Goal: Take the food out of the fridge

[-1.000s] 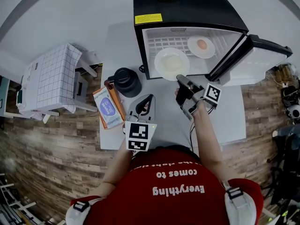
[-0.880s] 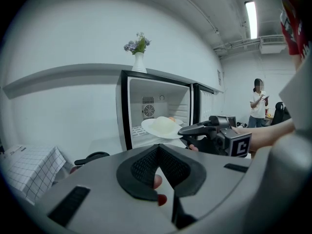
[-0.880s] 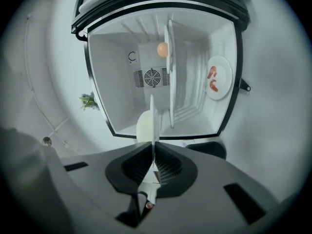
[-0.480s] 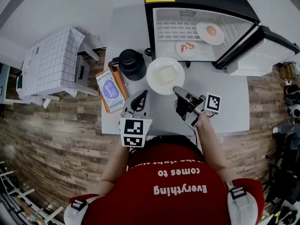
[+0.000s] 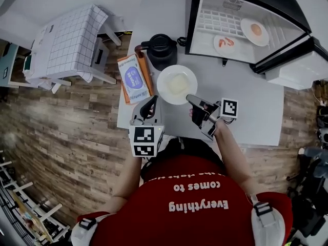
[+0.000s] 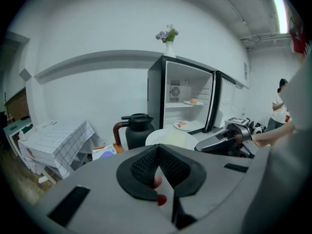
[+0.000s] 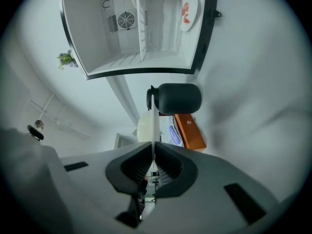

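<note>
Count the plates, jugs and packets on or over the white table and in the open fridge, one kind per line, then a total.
Round white plates: 3 (one in the right gripper; red-topped one and orange-topped one in the fridge)
Black lidded jug: 1
Orange-edged flat packet: 1
Total: 5

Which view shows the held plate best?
Head view: the white plate shows whole, its rim pinched in the right gripper. The right gripper view sees it edge-on; the left gripper view shows only part of it.
</note>
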Available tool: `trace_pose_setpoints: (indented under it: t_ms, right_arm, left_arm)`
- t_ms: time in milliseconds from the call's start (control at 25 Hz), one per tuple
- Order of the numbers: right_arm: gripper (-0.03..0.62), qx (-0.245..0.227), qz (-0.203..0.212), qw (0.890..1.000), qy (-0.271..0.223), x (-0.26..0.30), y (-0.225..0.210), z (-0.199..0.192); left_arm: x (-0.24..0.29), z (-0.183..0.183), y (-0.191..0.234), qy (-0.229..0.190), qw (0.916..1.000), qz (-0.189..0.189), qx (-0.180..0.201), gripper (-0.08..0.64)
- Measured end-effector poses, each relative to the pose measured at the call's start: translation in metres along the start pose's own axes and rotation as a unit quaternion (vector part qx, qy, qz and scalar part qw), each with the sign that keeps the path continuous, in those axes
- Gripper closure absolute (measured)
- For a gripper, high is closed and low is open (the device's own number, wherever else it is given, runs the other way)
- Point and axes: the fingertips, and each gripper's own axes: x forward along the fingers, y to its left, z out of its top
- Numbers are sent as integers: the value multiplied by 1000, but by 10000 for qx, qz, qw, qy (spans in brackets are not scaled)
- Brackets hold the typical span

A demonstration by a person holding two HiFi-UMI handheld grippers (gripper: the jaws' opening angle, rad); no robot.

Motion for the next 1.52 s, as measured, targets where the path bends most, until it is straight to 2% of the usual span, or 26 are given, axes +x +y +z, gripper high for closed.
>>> trace_pose_setpoints:
  t_ms: [200, 480, 600, 1040, 1200, 1360, 1520]
  right_arm:
    - [566, 146, -374, 9988, 270, 11, -41, -14]
    - [566, 293, -1264, 9905, 449, 17, -111, -24]
    - [566, 328, -1504, 9869, 491, 19, -127, -25]
    - [568, 236, -2417, 9685, 556, 12, -161, -29]
    - [566, 66, -2988, 9522, 636, 9, -174, -26]
    - [541, -160, -3691, 9259, 792, 5, -184, -27]
    - [511, -696, -4221, 8965, 1150, 11, -183, -30]
  left_arm:
    - [-15, -23, 17, 215, 9993, 244, -210, 553]
    - [-23, -44, 32, 363, 9978, 451, -319, 553]
    - [-23, -42, 35, 321, 9980, 489, -219, 554]
    - [-24, -43, 39, 288, 9981, 493, -240, 554]
    - [-23, -44, 35, 293, 9982, 456, -237, 554]
    - [-24, -42, 32, 280, 9986, 412, -201, 554]
    - [-24, -42, 33, 272, 9985, 425, -195, 554]
